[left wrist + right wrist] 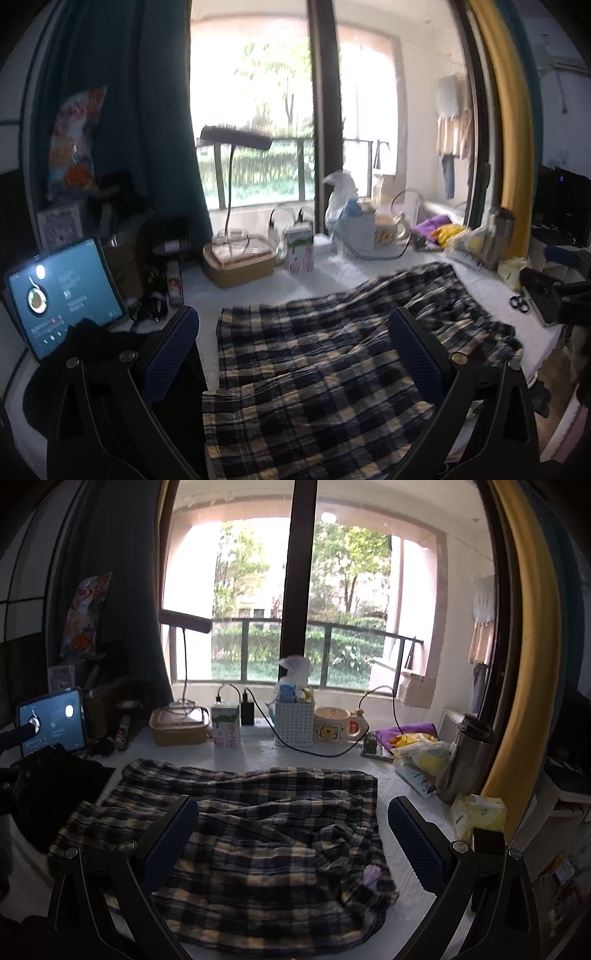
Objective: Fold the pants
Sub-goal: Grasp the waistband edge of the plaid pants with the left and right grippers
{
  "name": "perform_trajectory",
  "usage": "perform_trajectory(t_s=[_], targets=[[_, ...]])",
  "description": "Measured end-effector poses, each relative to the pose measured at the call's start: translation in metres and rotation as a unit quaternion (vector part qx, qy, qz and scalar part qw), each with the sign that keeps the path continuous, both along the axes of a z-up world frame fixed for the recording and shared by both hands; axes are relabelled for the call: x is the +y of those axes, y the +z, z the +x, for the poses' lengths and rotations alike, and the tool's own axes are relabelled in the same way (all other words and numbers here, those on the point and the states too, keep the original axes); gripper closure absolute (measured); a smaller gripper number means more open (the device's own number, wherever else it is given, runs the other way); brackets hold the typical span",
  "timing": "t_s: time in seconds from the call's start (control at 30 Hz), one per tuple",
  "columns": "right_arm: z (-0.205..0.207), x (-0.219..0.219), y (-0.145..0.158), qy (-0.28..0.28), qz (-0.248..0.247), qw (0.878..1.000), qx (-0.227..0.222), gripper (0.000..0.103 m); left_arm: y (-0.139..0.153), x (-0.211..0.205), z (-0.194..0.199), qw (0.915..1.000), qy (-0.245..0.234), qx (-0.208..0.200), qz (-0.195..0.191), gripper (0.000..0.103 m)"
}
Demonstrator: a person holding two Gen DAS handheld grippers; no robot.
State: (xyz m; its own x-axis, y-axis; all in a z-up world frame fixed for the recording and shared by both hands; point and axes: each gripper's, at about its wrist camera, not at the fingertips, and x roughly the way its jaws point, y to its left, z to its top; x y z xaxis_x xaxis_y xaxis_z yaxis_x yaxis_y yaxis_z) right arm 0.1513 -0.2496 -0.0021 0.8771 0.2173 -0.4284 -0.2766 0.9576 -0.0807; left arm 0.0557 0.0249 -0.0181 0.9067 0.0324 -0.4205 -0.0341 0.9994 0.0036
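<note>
Dark blue and cream plaid pants (314,369) lie rumpled on the white table (332,269). In the right wrist view the pants (258,830) lie flat with wrinkles and a small purple tag at the right. My left gripper (293,350) is open and empty, its blue pads above the left part of the pants. My right gripper (293,834) is open and empty above the middle of the pants. The right gripper also shows at the right edge of the left wrist view (546,295).
Along the window stand a tan box (179,727), a milk carton (226,725), a white basket (294,722), a mug (332,725), a steel tumbler (467,757) and bags (424,757). A tablet (62,291) stands left. Scissors (519,302) lie at right.
</note>
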Motion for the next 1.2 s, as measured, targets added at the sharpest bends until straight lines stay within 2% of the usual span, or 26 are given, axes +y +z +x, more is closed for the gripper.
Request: perform_trajectory(t_s=[0.23, 0.47, 0.63, 0.77, 0.97, 1.1, 1.17, 1.2], targets=[[0.059, -0.011, -0.023, 0.008, -0.016, 0.999, 0.048, 0.000, -0.028, 0.030, 0.057, 0.9973, 0.016, 0.072, 0.002, 0.002], [0.120, -0.028, -0.041, 0.004, -0.013, 0.996, 0.093, 0.000, -0.052, 0.050, 0.116, 0.9901, 0.025, 0.137, 0.019, 0.002], [0.165, -0.040, -0.049, -0.003, -0.024, 0.993, 0.111, 0.000, -0.068, 0.065, 0.161, 0.9834, 0.027, 0.179, 0.014, 0.002], [0.202, -0.049, -0.056, -0.006, -0.027, 0.992, 0.126, 0.000, -0.083, 0.075, 0.192, 0.9774, 0.016, 0.211, 0.007, 0.013], [0.256, -0.067, -0.072, -0.007, -0.008, 0.987, 0.160, 0.006, -0.110, 0.088, 0.232, 0.9666, 0.011, 0.256, 0.016, 0.015], [0.288, -0.077, -0.083, -0.005, 0.006, 0.983, 0.183, 0.008, -0.124, 0.097, 0.250, 0.9593, -0.002, 0.282, 0.002, 0.016], [0.303, -0.081, -0.091, -0.007, 0.011, 0.981, 0.196, 0.013, -0.129, 0.098, 0.255, 0.9560, -0.007, 0.293, -0.006, 0.027], [0.312, -0.084, -0.097, -0.007, 0.018, 0.978, 0.208, 0.018, -0.129, 0.097, 0.255, 0.9581, -0.009, 0.286, -0.006, 0.031]])
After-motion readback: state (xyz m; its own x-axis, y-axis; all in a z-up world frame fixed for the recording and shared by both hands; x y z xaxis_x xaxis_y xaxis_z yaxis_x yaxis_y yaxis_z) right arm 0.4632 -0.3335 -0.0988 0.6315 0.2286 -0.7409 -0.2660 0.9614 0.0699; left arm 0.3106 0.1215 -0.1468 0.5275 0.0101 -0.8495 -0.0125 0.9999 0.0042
